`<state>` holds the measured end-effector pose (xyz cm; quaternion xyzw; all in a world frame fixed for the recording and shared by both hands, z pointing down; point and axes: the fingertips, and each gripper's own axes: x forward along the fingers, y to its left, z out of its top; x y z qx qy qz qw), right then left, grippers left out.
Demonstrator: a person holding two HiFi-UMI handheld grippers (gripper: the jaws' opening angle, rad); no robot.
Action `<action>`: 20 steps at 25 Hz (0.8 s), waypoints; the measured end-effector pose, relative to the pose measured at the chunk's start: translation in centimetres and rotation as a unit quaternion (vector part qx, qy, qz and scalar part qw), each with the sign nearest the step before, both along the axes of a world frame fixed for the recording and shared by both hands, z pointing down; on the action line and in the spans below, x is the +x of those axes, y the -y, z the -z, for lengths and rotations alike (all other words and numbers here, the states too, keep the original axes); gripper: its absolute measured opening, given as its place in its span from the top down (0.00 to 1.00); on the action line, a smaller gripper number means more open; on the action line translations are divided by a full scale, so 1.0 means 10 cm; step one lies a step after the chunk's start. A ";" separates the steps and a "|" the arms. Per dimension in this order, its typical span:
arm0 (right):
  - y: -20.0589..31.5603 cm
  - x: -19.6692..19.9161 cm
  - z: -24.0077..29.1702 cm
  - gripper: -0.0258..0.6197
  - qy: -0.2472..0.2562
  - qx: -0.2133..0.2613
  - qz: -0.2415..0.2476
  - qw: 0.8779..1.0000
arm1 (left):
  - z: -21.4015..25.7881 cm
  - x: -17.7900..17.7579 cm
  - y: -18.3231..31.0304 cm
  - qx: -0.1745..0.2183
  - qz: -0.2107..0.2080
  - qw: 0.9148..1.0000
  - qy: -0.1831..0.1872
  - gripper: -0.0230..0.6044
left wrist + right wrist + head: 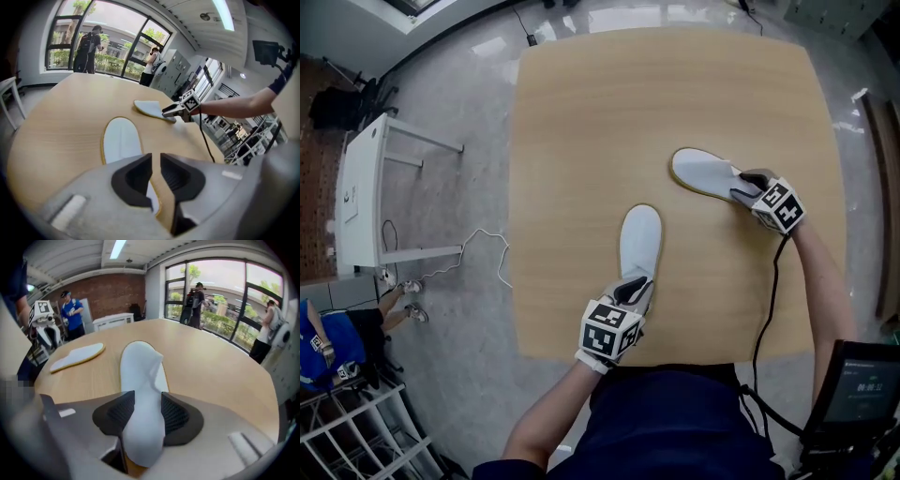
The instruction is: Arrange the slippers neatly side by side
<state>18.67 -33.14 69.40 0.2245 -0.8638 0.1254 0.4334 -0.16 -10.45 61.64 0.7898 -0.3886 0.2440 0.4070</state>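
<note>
Trouble may come from the right gripper (pixel 744 193). Its jaws stand wide on each side of the soft top of the far slipper (pixel 701 172). The cloth fills the gap, but I think they do not squeeze it yet. If they close on the floppy cloth alone, the slipper could hang, twist or slip out, and land crooked. The far slipper lies on the worktop (pixel 581 122), beyond and to the right of the near slipper (pixel 639 239). It is well apart from it and turned at a slant, so the two are not side by side yet. It needs turning until it points the same way as the near slipper, then setting just beside it. A push that goes too far could bump the near slipper out of line. The left gripper (pixel 628 291) is at the heel end of the near slipper. Its jaws are almost together, pinching the thin edge of the sole, which should stop that slipper from sliding.
</note>
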 end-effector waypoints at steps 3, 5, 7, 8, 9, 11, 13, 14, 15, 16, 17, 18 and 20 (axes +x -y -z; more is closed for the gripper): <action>-0.09 0.05 -0.05 0.67 0.037 0.003 -0.101 0.994 | -0.02 0.05 0.00 -0.005 0.001 1.000 -0.013 0.88; -0.18 0.10 -0.11 0.67 0.036 -0.001 -0.155 0.987 | -0.03 0.11 0.05 -0.002 -0.002 1.000 -0.018 0.89; -0.29 0.08 -0.13 0.67 0.035 -0.003 -0.196 0.980 | -0.02 0.18 0.08 0.002 -0.012 1.000 -0.019 0.89; -0.37 0.06 -0.13 0.67 0.034 -0.005 -0.212 0.977 | 0.00 0.23 0.09 0.004 -0.018 1.000 -0.020 0.89; -0.47 0.04 -0.13 0.67 0.032 -0.006 -0.224 0.974 | 0.01 0.28 0.10 0.005 -0.023 1.000 -0.020 0.89; -0.68 0.00 -0.11 0.67 0.032 -0.007 -0.244 0.969 | 0.05 0.36 0.13 0.009 -0.030 0.999 -0.022 0.89; -0.93 -0.04 -0.09 0.68 0.036 -0.007 -0.267 0.963 | 0.07 0.42 0.16 0.013 -0.032 0.999 -0.023 0.89; -1.06 -0.07 -0.08 0.68 0.038 -0.007 -0.278 0.960 | 0.07 0.44 0.17 0.014 -0.033 0.999 -0.023 0.89; -1.21 -0.10 -0.07 0.68 0.039 -0.007 -0.289 0.957 | 0.06 0.47 0.18 0.014 -0.032 0.999 -0.024 0.89; -1.35 -0.14 -0.05 0.68 0.039 -0.006 -0.299 0.953 | 0.06 0.50 0.19 0.014 -0.032 0.999 -0.025 0.89; -1.49 -0.19 -0.02 0.68 0.038 -0.006 -0.310 0.950 | 0.05 0.53 0.21 0.013 -0.030 0.999 -0.026 0.89; -1.64 -0.22 0.01 0.68 0.037 -0.008 -0.322 0.946 | 0.05 0.57 0.23 0.012 -0.030 0.999 -0.028 0.88; -1.94 -0.26 0.02 0.68 0.031 -0.018 -0.341 0.939 | 0.04 0.67 0.24 0.008 -0.036 0.999 -0.033 0.84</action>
